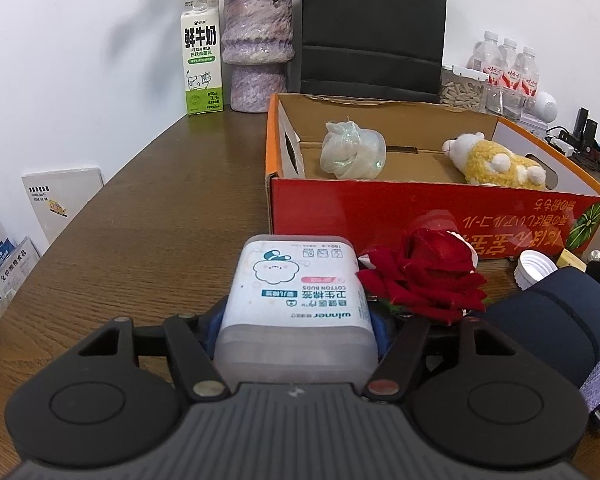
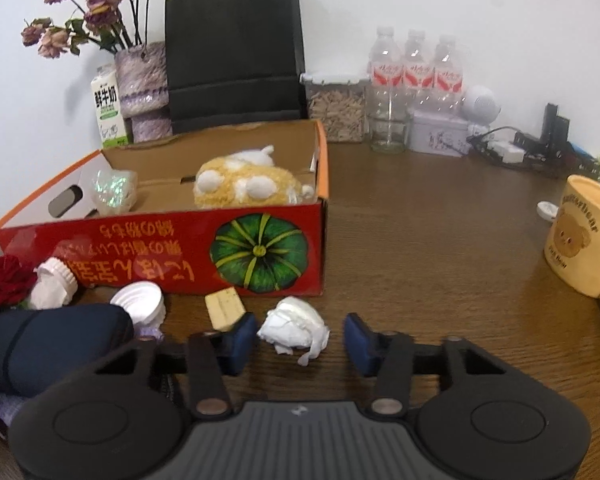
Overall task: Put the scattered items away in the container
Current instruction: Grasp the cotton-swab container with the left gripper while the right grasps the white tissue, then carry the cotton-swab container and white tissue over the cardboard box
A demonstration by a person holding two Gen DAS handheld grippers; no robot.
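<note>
My left gripper (image 1: 296,328) is shut on a white cotton buds box (image 1: 296,300), held in front of the red cardboard box (image 1: 380,212). The box (image 2: 160,256) holds an iridescent wrapper (image 1: 352,152) and a yellow plush toy (image 1: 496,164). My right gripper (image 2: 300,340) is open, its blue pads either side of a crumpled white tissue (image 2: 294,330) on the table. A red rose (image 1: 424,276), a white cap (image 2: 140,304), a white ribbed piece (image 2: 54,284), a tan block (image 2: 225,308) and a dark blue pouch (image 2: 52,352) lie before the box.
A milk carton (image 1: 202,56), a purple vase (image 1: 258,48) and a black bag (image 2: 234,52) stand behind the box. Water bottles (image 2: 416,72), a clear container (image 2: 336,108) and a tin (image 2: 440,136) are at the back right. A yellow mug (image 2: 584,236) stands at right.
</note>
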